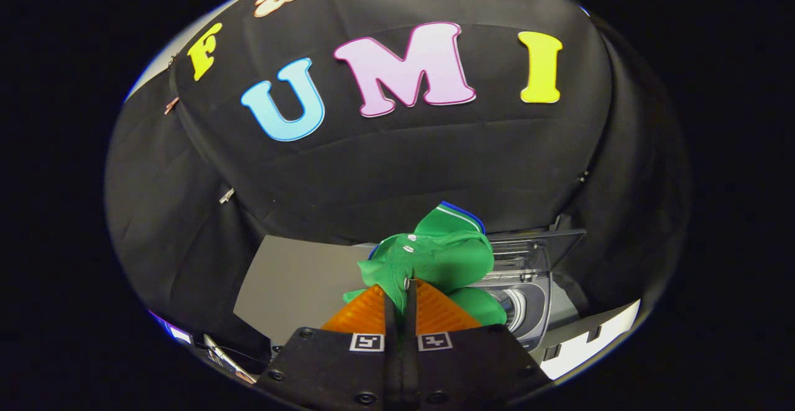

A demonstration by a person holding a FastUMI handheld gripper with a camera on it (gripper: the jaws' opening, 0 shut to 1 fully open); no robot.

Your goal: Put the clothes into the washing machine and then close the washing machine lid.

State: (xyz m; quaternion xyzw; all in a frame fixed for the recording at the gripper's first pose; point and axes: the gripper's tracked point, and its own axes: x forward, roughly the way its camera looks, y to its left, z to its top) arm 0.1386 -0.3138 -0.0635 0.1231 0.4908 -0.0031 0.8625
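Note:
A green garment (438, 256) with white buttons and a white-and-blue trimmed collar is bunched up between my fingers. My gripper (400, 293) is shut on it, the two fingers nearly touching with a fold of cloth pinched between them. The garment hangs in the air just ahead of the fingertips. Behind it, slightly to the right, stands the grey washing machine (528, 299). Its clear lid (546, 243) is raised and its round drum opening (510, 308) is partly hidden by the cloth.
A grey tabletop (292, 280) stretches to the left of the machine, under the garment. The black booth wall closes off the back and both sides. A white edge (590, 336) runs along the near right of the machine.

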